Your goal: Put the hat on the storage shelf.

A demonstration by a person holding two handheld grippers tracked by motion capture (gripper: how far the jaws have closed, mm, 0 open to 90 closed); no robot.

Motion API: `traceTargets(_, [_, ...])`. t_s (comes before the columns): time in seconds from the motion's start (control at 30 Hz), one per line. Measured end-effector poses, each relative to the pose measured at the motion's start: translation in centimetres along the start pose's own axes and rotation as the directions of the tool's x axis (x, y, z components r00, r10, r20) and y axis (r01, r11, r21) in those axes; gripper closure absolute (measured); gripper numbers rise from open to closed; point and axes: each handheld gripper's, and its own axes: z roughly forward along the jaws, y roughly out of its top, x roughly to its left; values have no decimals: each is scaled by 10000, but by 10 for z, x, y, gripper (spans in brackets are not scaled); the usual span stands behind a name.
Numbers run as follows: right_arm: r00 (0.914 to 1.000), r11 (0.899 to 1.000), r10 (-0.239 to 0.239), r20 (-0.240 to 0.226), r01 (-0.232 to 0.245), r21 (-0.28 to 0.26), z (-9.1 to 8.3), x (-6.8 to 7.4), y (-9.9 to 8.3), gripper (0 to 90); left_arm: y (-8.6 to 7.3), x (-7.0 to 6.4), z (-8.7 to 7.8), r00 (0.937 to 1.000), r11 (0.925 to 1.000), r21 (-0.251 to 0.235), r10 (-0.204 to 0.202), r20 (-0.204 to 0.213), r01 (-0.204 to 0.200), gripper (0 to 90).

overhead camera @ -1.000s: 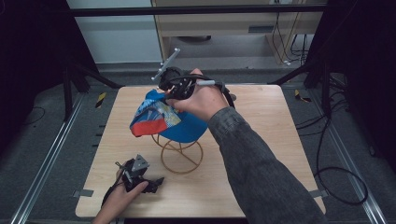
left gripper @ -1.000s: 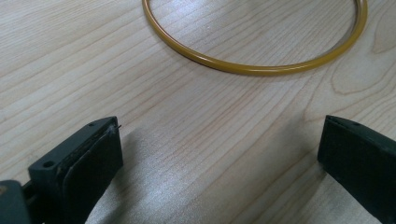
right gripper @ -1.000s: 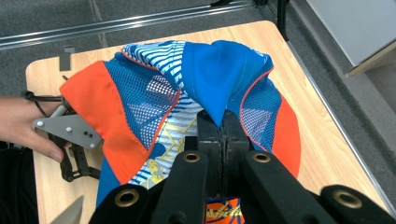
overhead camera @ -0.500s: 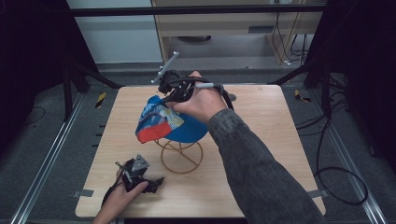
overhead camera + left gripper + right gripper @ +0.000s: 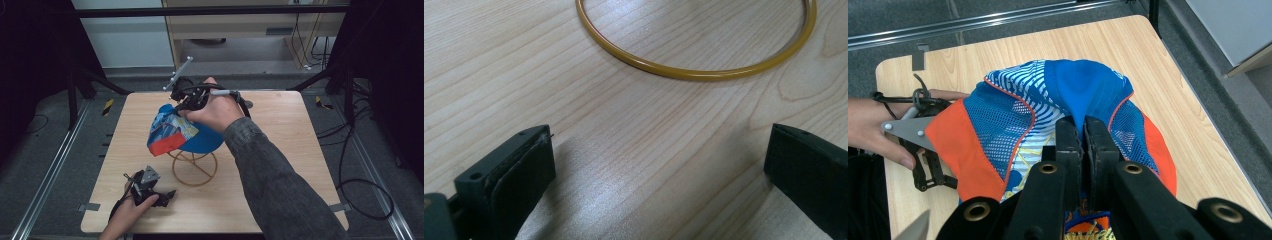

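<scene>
Wooden table (image 5: pixel 300 150), right gripper (image 5: pixel 1082 131) pinching blue cap (image 5: pixel 1083 87) over wire stand (image 5: pixel 195 170), left gripper (image 5: pixel 659 165) wide open nearby

The right gripper (image 5: pixel 1082 131) has its jaws closed on the blue and orange cap (image 5: pixel 1018 130); left of the cap, a hand (image 5: pixel 875 127) holds the other gripper (image 5: pixel 923 145).

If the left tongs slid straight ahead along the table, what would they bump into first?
Probably the yellow wire ring lying on the wooden table. The left tongs are open and point straight at it, with bare wood in between. How far off it lies is hard to judge.
</scene>
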Motion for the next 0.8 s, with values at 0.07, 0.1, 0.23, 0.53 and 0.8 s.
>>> traceTargets(0.07, [10000,10000,-13,-13,13,-3,0,0,-1,864,0,0,0,10000,10000,0,0,1,0,0])
traceTargets(0.1, [10000,10000,-19,-19,19,1,0,0,-1,863,0,0,0,10000,10000,1,2,2,-2,0])
traceTargets(0.23, [10000,10000,0,-31,0,-5,0,0,-1,857,0,0,0,10000,10000,-2,-1,-1,1,0])
traceTargets(0.53, [10000,10000,2,-58,-2,-20,1,0,-1,841,0,0,0,10000,10000,-2,3,3,-3,0])
traceTargets(0.8, [9999,10000,8,-101,-8,-28,0,1,-1,826,0,0,0,10000,10000,-1,6,5,-6,0])
